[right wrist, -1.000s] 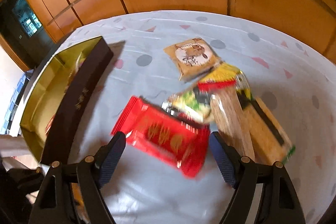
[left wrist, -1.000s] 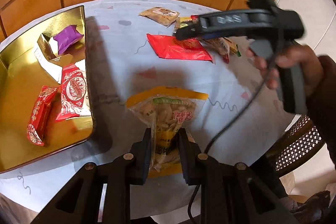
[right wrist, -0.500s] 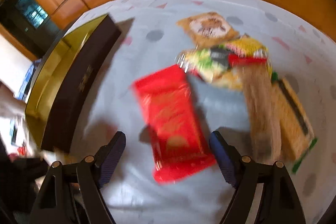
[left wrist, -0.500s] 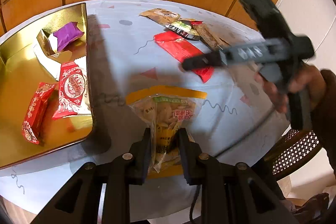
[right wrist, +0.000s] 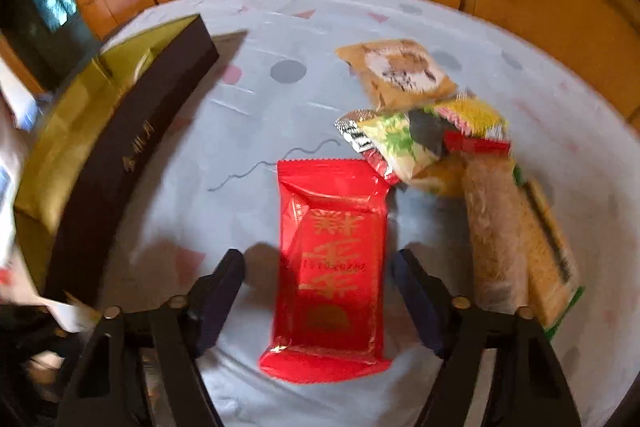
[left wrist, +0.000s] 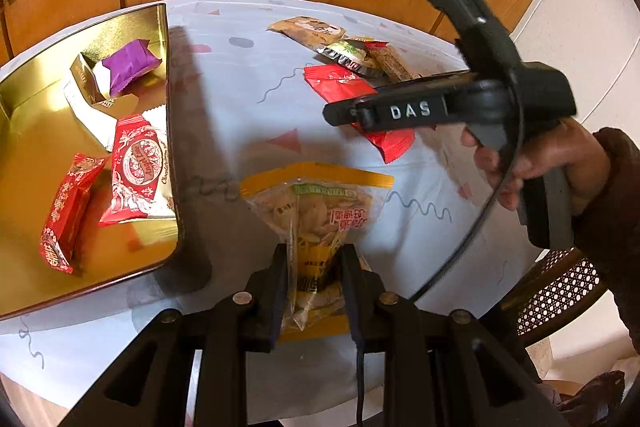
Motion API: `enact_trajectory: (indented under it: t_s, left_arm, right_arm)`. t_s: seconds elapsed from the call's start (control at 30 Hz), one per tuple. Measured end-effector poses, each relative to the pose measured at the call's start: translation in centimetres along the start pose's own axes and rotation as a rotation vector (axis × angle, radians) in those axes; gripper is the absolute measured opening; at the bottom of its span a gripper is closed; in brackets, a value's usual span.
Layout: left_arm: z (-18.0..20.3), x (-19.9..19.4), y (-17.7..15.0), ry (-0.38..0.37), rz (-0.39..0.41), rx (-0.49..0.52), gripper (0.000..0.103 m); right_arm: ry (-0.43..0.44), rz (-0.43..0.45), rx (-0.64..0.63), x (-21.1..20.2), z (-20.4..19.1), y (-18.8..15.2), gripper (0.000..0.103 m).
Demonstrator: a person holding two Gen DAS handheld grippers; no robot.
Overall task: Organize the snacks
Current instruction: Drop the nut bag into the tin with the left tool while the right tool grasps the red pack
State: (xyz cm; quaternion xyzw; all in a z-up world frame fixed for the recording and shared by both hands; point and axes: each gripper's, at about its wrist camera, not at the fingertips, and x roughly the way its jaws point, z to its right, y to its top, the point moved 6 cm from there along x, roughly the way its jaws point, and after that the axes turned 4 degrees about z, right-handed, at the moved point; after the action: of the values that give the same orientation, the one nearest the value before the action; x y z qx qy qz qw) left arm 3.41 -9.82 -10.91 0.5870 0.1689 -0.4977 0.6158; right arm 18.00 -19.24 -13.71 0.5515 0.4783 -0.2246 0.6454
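On the round, pale-clothed worktop [right wrist: 256, 99] our left tongs [left wrist: 314, 267] pinch the yellow nut bag [left wrist: 316, 211]; our right tongs [right wrist: 318, 283] gape astride the red packet [right wrist: 332, 267]. Closing off-centre could skid it toward the gold tin [left wrist: 24, 155].

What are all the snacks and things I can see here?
Nut bag: one, clear with yellow bands, held in left tongs.
Red packet: one, flat on cloth between the right tongs' fingers.
Snack pile: several, tan, green, yellow, beyond the red packet.
Gold box: one, at the table's left.
Snacks in box: purple candy, red-white wafer, red bar.
Tablecloth: one, pale blue, patterned.
Chair: one, woven, at the right.
Left tongs: shut.
Right tongs: open.
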Motion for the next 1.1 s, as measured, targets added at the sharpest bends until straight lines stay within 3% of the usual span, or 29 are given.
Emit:
enact_trajectory:
  t_s: [0.07, 0.17, 0.3, 0.47, 0.6, 0.83, 0.97, 1.1]
  left_arm:
    - [0.0, 0.0, 0.0, 0.0, 0.004, 0.003, 0.026]
    - [0.2, 0.0, 0.0, 0.005, 0.008, 0.011, 0.026]
    - [0.8, -0.3, 0.1, 0.028, 0.015, 0.059, 0.025]
    - [1.7, -1.9, 0.8, -0.016, 0.059, 0.081, 0.025]
    - [1.2, -4.8, 2.3, -0.058, 0.126, 0.031, 0.025]
    - [-5.4, -9.8, 5.6, -0.014, 0.23, -0.175, 0.025]
    - [-10.9, -10.3, 6.9, 0.112, 0.209, -0.278, 0.025]
    - [-15.5, -9.7, 8.0, 0.178, 0.171, -0.395, 0.025]
  right_arm:
    - [0.004, 0.012, -0.024, -0.6, -0.4, -0.2, 0.042]
    - [-0.024, 0.01, -0.048, -1.7, -0.5, -1.5, 0.042]
    - [0.016, -0.001, 0.006, -2.7, -0.2, -3.4, 0.045]
    - [0.006, 0.019, 0.016, -3.5, -0.3, -4.8, 0.045]
    - [-0.009, 0.043, 0.026, -3.6, -0.5, -5.0, 0.046]
    - [-0.009, 0.074, 0.034, -3.9, -0.5, -5.3, 0.046]
    - [-0.002, 0.085, 0.049, -3.8, -0.4, -5.4, 0.046]
    - [-0.002, 0.091, 0.059, -3.9, -0.4, -5.4, 0.046]
